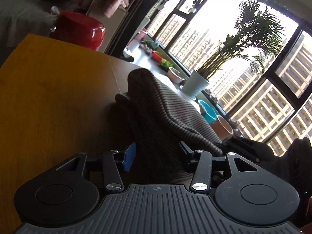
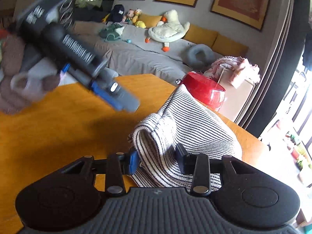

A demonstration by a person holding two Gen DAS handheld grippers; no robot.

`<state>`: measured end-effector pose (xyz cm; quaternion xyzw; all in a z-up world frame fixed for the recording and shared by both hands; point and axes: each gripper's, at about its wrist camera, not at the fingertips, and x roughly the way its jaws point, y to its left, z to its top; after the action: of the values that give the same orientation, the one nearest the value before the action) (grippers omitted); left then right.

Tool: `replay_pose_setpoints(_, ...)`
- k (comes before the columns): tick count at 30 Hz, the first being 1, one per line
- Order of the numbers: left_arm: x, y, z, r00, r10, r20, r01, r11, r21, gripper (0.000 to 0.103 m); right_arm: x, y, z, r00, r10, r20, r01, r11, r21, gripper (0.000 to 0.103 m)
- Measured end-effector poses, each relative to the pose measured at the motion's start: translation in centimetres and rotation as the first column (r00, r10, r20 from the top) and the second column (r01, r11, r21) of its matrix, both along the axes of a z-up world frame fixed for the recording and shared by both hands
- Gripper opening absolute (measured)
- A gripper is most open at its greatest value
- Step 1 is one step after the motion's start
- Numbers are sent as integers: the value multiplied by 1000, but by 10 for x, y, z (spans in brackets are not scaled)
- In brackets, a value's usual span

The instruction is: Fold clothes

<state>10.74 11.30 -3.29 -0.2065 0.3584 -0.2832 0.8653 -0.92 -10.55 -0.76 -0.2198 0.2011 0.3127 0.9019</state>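
My right gripper (image 2: 157,160) pinches the striped cloth (image 2: 187,124), my left gripper (image 1: 157,156) has cloth between its fingers too, squeeze unclear, and blurs in the right view

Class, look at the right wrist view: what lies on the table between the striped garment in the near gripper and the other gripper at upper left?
Nothing: in the right wrist view, only bare table separates the striped garment from the left gripper.

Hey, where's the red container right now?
In the right wrist view the red container sits just past the table's far edge, right of centre, behind the striped garment and beside a pink blanket.
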Motion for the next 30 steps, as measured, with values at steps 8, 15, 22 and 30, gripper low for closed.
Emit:
replay_pose_setpoints(8, 6, -53, -16, 977, -212, 15, 210, 976, 64, 47, 38, -32, 33, 979, -15, -205, 71, 960, 270, 15)
replay_pose_setpoints(15, 15, -71, -21, 971, -239, 4, 238, 968, 81, 47, 112, -5, 25, 927, 78, -367, 58, 937, 346, 13)
replay_pose_setpoints(22, 16, -71, -22, 971, -238, 5, 237, 968, 88, 47, 134, 3, 6, 884, 103, -457, 78, 929, 361, 13)
replay_pose_setpoints(30, 13, -70, -23, 972, -234, 4, 233, 968, 90, 48, 134, 6, 0, 867, 119, -484, 78, 927, 368, 13)
